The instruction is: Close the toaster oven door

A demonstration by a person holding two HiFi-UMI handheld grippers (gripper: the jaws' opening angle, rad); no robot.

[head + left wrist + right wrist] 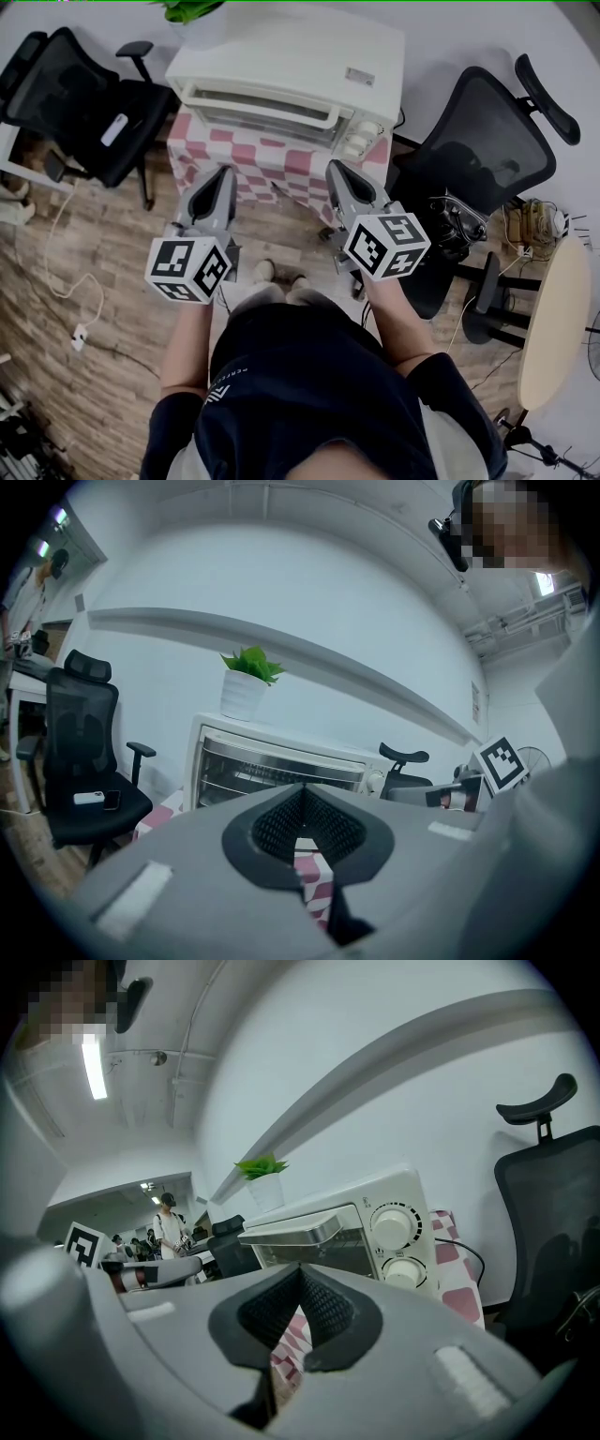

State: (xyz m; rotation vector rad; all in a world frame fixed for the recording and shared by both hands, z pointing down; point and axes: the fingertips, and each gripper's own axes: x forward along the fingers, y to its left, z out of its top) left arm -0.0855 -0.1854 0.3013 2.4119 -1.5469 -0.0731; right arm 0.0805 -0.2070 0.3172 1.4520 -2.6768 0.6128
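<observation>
A white toaster oven (291, 66) stands on a small table with a red-and-white checked cloth (272, 164). Its glass door (262, 114) stands upright against the oven front, with the handle bar (258, 99) along the top. The left gripper view shows the oven (281, 766) front-on. From the right gripper view I see the oven (361, 1232) at an angle, with its two knobs (398, 1246). My left gripper (225, 172) and right gripper (334, 169) hang side by side in front of the table, a short way from the oven. Both are shut and hold nothing.
A potted green plant (192, 13) sits on the oven's back left corner. A black office chair (84, 94) stands left of the table and another (487, 141) at its right. A round wooden tabletop (553, 319) lies far right. A cable and plug (80, 333) trail across the wooden floor.
</observation>
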